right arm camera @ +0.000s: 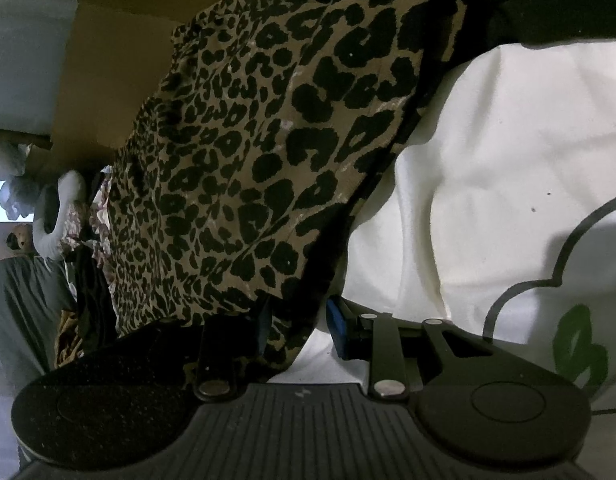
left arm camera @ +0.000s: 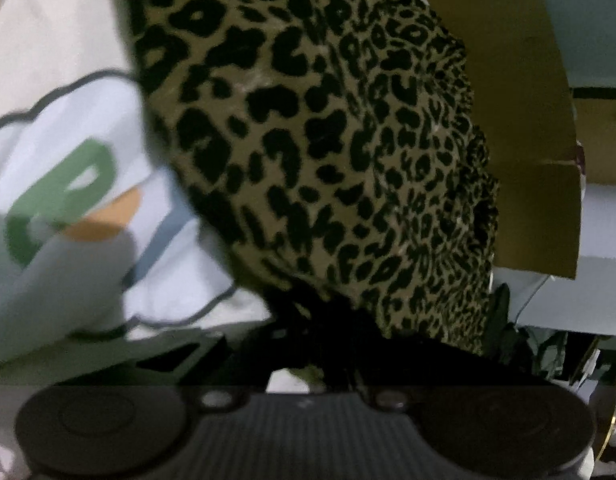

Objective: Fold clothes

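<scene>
item count: one leopard-print garment (left arm camera: 328, 152), one white printed sheet (right arm camera: 508, 152), one cardboard box (left arm camera: 520, 112), two grippers, each with two fingers.

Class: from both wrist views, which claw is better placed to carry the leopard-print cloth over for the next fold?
Probably the right claw: the leopard-print cloth visibly hangs between its fingers. The left claw's tips are hidden.

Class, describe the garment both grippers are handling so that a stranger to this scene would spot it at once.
Start from the white bedding printed with a grey cloud outline and green shapes. Hanging in front of it, beside a brown cardboard flap, is the leopard-print garment. It alone is tan with black spots; everything near it is plain or pale.
</scene>
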Demonstrator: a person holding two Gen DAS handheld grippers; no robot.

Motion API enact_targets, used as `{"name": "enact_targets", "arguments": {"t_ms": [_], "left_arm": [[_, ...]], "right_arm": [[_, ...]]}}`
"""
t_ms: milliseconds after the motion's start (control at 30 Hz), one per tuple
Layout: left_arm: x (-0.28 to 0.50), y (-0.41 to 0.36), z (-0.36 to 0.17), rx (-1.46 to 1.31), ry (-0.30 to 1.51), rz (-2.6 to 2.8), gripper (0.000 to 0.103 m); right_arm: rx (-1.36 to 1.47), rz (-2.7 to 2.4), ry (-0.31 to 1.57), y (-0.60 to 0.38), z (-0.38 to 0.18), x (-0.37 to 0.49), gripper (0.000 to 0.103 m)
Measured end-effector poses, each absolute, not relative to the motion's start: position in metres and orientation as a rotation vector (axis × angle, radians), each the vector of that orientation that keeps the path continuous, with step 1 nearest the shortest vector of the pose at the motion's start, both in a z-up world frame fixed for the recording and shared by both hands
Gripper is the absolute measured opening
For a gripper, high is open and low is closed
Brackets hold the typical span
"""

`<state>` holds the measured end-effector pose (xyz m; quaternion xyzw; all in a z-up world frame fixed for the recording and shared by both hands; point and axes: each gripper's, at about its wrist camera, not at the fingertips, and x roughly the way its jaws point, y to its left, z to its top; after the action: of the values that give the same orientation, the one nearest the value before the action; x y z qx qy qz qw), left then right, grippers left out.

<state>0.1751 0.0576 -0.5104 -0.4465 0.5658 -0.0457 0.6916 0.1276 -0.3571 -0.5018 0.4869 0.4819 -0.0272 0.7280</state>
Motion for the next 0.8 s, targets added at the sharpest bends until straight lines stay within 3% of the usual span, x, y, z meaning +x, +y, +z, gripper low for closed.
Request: {"name": "enact_targets", "arguments": {"t_ms": [533, 800], "left_arm": [[0.167, 0.065, -0.495, -0.849, 1.280, -0.147, 0.001], [0.150, 0.064, -0.491, -0.907, 1.311, -0.260, 0.036]], "right_arm": [[1.084, -0.128, 0.975, -0.392, -0.488, 0.120, 0.038], [1.073, -0.238, 0.875, -0.420, -0.479, 0.118, 0.056]]}}
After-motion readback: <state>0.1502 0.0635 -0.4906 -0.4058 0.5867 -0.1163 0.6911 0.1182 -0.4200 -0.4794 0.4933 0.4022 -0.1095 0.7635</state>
